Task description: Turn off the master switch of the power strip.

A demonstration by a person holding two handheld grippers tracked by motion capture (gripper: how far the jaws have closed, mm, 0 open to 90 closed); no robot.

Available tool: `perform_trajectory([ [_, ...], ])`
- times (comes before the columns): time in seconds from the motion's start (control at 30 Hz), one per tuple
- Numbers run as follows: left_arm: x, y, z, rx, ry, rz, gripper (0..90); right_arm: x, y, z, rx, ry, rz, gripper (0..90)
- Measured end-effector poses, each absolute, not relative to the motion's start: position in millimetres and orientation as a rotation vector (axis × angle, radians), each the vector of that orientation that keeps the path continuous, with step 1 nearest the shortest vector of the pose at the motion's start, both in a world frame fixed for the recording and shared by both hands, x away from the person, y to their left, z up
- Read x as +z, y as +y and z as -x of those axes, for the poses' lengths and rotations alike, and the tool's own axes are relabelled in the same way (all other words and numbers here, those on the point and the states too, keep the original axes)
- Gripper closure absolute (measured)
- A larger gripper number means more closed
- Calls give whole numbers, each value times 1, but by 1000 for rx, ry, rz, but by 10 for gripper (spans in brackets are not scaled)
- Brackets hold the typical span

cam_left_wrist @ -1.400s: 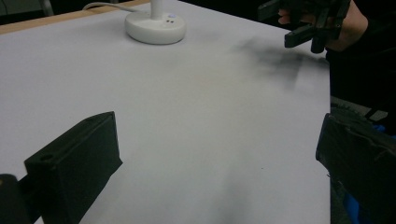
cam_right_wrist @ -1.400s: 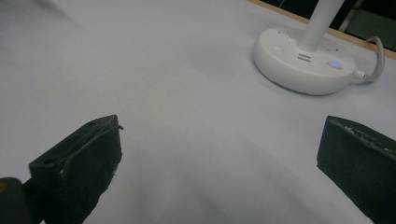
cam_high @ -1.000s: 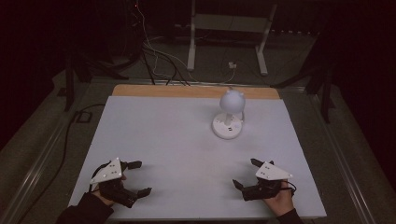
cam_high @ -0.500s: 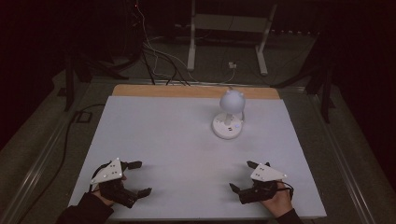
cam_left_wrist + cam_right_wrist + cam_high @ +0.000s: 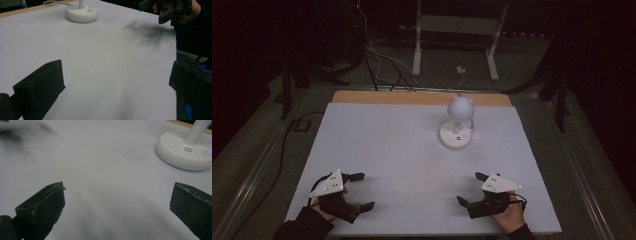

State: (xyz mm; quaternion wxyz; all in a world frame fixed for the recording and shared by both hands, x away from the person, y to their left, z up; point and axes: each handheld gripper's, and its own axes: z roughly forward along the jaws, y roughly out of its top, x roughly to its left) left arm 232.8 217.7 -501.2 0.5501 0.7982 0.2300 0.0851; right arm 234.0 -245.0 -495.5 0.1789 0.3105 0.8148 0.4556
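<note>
**A:** Where do the two claws sit?

**B:** Both are close to the near edge of the table (image 5: 387, 145). The left claw (image 5: 362, 191) is by the near left corner, the right claw (image 5: 471, 189) towards the near right corner, well apart from each other. Each is held in a hand coming in from the bottom of the high view, and each carries a grey three-cornered plate on top.

**A:** Are they apart or together?

**B:** Apart, both of them. In the left gripper view the two black jaws stand wide, with bare white table between them. The right gripper view shows the same: jaws spread, nothing held, only the table surface in the gap.

**A:** And the lamp?

**B:** The white lamp (image 5: 458, 122) stands upright on the far half of the table, right of the middle and near the wooden far edge. It has a round flat base, a short stem and a rounded head. It is well apart from both claws, though nearer to the right one.

**A:** Any detail on the base?

**B:** In the right gripper view the lamp base (image 5: 183, 150) lies at the upper right, with a small blue light and some slots on its top. In the left gripper view it shows at the top, with a white cable running off behind it, and the right claw appears at the upper right, above a dark blurred shadow on the table.
</note>
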Motion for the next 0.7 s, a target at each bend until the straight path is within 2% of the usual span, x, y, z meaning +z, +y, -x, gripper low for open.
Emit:
perform_trajectory([
  [0.7, -501, 218, -233, 200, 544, -1886, 3, -475, -237, -239, 1348, 2294, -889, 0],
])
